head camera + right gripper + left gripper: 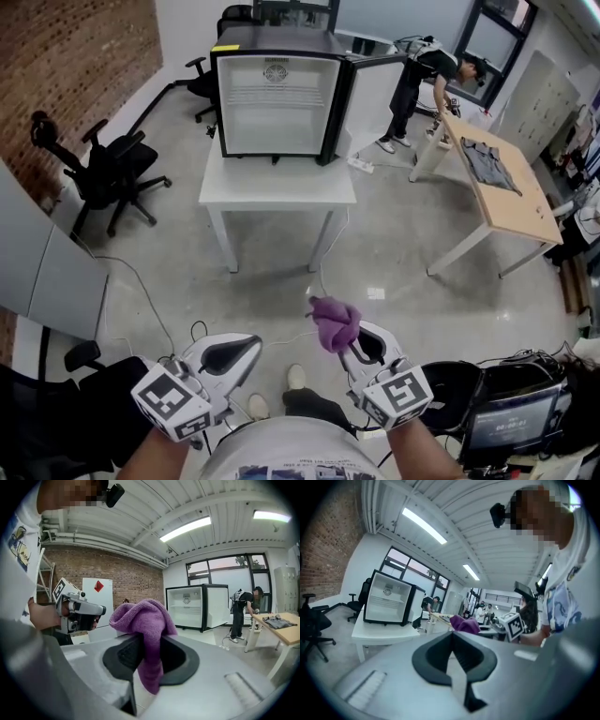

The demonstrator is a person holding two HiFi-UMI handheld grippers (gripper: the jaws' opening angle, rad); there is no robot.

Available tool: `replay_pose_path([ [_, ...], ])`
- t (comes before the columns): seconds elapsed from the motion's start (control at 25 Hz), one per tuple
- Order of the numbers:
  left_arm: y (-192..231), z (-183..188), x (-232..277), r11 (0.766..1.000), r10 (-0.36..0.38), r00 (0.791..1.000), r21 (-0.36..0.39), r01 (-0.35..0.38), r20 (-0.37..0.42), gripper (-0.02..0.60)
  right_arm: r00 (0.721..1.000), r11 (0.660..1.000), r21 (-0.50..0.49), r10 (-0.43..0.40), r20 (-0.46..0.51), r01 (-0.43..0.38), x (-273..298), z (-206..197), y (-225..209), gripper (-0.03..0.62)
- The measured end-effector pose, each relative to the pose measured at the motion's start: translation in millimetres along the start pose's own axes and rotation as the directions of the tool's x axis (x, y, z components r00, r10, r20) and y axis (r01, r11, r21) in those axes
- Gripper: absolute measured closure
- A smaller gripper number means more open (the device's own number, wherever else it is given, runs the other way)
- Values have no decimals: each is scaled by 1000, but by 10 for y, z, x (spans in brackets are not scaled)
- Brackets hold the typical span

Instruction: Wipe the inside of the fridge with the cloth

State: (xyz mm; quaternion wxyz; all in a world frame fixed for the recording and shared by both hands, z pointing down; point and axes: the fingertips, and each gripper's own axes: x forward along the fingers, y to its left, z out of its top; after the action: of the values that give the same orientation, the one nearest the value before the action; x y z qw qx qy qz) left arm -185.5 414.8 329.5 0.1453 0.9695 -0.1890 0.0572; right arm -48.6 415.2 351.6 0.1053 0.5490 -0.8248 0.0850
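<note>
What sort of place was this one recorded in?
Probably an office or lab workspace: black swivel office chairs, a light wooden work table, a red brick wall, and a small black fridge with its door open on a white table.

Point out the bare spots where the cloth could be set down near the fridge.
White table: a bare strip between the fridge's open front and the table's near edge. Wooden table: its near half, this side of the dark garment, is bare. Crowded: cables cross the floor by the wearer's feet.

wht table (277,180) ctr | blk chair (105,167) L | person (424,77) bent at wood table (514,204)
</note>
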Motion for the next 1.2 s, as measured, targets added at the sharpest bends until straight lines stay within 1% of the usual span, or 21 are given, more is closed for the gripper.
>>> replay_pose_path([
  [0.12, 88, 87, 241, 1000, 13, 1000, 1, -13, 8, 577, 1000, 1000, -6, 27, 16, -27, 160, 45, -248, 514],
  [0.2, 141, 184, 388, 1000, 20, 1000, 16, -21, 14, 577, 998, 999, -10, 46, 34, -46, 278, 71, -433, 514],
  [0.4, 386, 407, 690, 996, 73, 997, 43, -74, 31, 577, 996, 999, 2, 47, 70, -48, 611, 204, -884, 514],
  [0.48, 476, 448, 769, 996, 85, 996, 35, -86, 33, 577, 997, 999, 5, 36, 68, -37, 729, 249, -1006, 514],
  [0.56, 582, 494, 818, 996, 81, 996, 35, -82, 30, 577, 998, 1000, 5, 11, 67, -12, 856, 323, -1111, 514],
  [0.72, 922, 591, 875, 997, 71, 997, 42, -72, 34, 577, 998, 1000, -19, -13, 68, 14, 1261, 392, -1233, 514],
  [0.84, 1232, 660, 878, 998, 43, 998, 53, -45, 37, 577, 993, 996, -1, -87, 80, 87, 1578, 517, -1331, 514],
  [1.0, 1813, 853, 884, 997, -17, 999, 78, 15, 30, 577, 973, 979, 30, -206, 106, 204, 2088, 736, -1463, 514],
  [1.12, 2236, 1036, 852, 993, -76, 997, 86, 75, 12, 577, 948, 954, 44, -299, 112, 295, 2506, 946, -1545, 514],
  [1.2, 2425, 1179, 825, 987, -130, 992, 94, 130, -4, 577, 920, 928, 62, -373, 118, 368, 2723, 1089, -1634, 514],
])
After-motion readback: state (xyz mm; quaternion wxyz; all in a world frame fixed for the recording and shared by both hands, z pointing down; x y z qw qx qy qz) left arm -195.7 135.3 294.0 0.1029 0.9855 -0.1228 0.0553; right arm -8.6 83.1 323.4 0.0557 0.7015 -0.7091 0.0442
